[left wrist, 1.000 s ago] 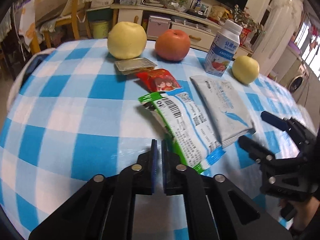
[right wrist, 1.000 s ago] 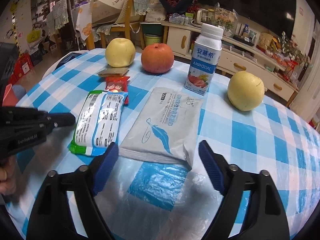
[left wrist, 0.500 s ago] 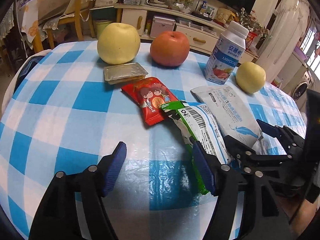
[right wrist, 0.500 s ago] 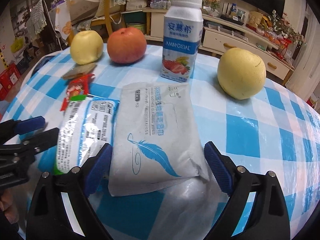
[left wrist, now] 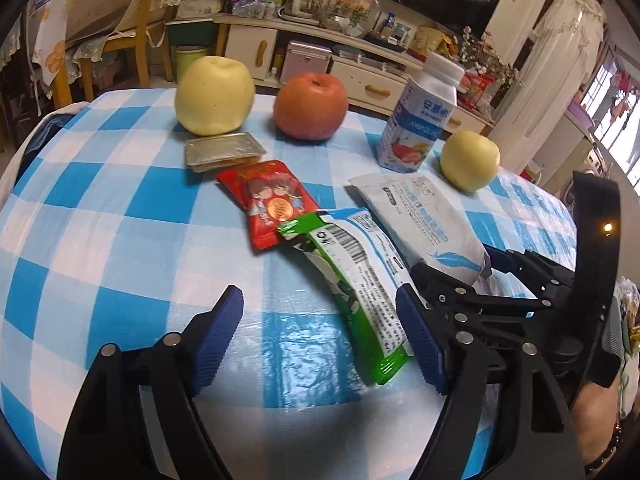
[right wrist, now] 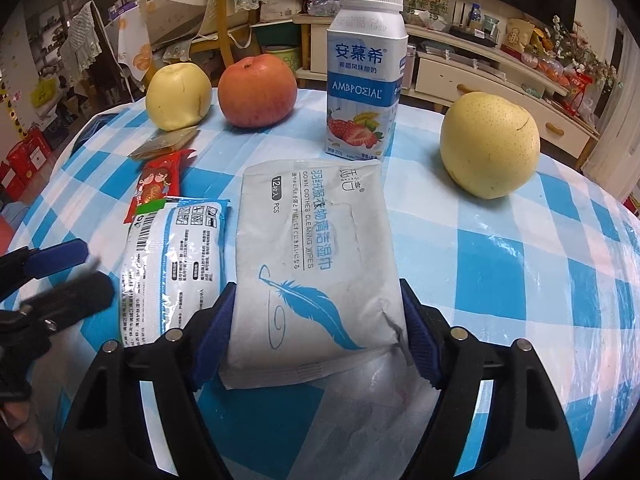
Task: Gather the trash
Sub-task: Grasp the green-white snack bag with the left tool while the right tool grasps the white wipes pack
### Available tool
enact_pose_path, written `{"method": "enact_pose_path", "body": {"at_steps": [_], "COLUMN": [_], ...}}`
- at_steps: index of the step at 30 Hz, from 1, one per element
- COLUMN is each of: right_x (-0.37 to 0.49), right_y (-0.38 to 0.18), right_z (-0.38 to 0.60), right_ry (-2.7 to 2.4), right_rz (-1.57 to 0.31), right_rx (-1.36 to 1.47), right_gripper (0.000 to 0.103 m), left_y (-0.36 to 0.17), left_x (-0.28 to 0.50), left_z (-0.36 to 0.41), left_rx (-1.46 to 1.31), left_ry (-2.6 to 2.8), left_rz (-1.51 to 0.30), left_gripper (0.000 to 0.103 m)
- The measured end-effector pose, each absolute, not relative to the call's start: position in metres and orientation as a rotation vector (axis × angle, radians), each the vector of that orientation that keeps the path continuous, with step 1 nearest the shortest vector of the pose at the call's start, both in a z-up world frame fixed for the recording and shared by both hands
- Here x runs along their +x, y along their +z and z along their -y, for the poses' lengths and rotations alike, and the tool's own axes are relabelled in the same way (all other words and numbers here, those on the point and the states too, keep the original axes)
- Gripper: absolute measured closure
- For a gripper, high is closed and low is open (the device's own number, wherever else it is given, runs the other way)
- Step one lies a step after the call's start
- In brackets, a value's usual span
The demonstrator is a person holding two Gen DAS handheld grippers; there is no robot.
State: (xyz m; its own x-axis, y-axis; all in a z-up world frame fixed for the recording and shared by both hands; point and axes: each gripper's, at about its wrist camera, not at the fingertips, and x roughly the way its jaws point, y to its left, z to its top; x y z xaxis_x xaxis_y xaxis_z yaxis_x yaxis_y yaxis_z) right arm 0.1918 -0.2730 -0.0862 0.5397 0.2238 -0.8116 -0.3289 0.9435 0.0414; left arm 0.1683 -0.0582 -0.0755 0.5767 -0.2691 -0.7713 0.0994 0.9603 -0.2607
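Left wrist view: the left gripper point(left wrist: 320, 332) is spread wide over the near edge of the table point(left wrist: 104, 216), nothing between the fingers except the tail of the green wrapper point(left wrist: 356, 280), which touches the right finger. A red packet point(left wrist: 270, 202) lies just past it, touching its far end, with a foil tray point(left wrist: 222, 150) beyond, near the far edge. The right gripper point(left wrist: 460, 264) sits at the right, around the wipes pack point(left wrist: 416, 216).

Right wrist view: the right gripper point(right wrist: 316, 336) has its 2 fingers against both sides of the wipes pack point(right wrist: 312, 248), not squeezing it flat yet. The green wrapper point(right wrist: 172, 260) lies just left of it. Bottle point(right wrist: 366, 68) and 3 fruits stand along the far edge.
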Motion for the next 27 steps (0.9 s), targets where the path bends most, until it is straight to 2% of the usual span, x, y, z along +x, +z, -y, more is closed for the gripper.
{"method": "enact_pose_path", "body": {"at_steps": [13, 14, 15, 16, 19, 27], "right_x": [0.188, 0.189, 0.189, 0.189, 0.19, 0.188], "right_y": [-0.085, -0.085, -0.085, -0.086, -0.087, -0.086], "right_z": [0.302, 0.302, 0.302, 0.304, 0.304, 0.307], "right_ry": [0.251, 0.252, 0.253, 0.256, 0.267, 0.283], "right_rz": [-0.961, -0.962, -0.963, -0.966, -0.97, -0.96], "right_rx": [-0.155, -0.155, -0.153, -0.145, -0.135, -0.113], "right_gripper": [0.027, 0.027, 0.027, 0.027, 0.026, 0.026], "left_y": [-0.089, -0.089, -0.088, -0.088, -0.088, -0.076], "left_x": [0.182, 0.183, 0.183, 0.183, 0.183, 0.172], "left_z": [0.101, 0.1, 0.1, 0.1, 0.099, 0.099], "left_rx": [-0.168, -0.169, -0.163, -0.142, -0.135, -0.057], "left_ry": [-0.275, -0.273, -0.268, -0.255, -0.27, -0.251], "left_rz": [-0.948, -0.946, -0.943, -0.938, -0.941, -0.885], "left_gripper": [0.025, 0.027, 0.033, 0.044, 0.058, 0.079]}}
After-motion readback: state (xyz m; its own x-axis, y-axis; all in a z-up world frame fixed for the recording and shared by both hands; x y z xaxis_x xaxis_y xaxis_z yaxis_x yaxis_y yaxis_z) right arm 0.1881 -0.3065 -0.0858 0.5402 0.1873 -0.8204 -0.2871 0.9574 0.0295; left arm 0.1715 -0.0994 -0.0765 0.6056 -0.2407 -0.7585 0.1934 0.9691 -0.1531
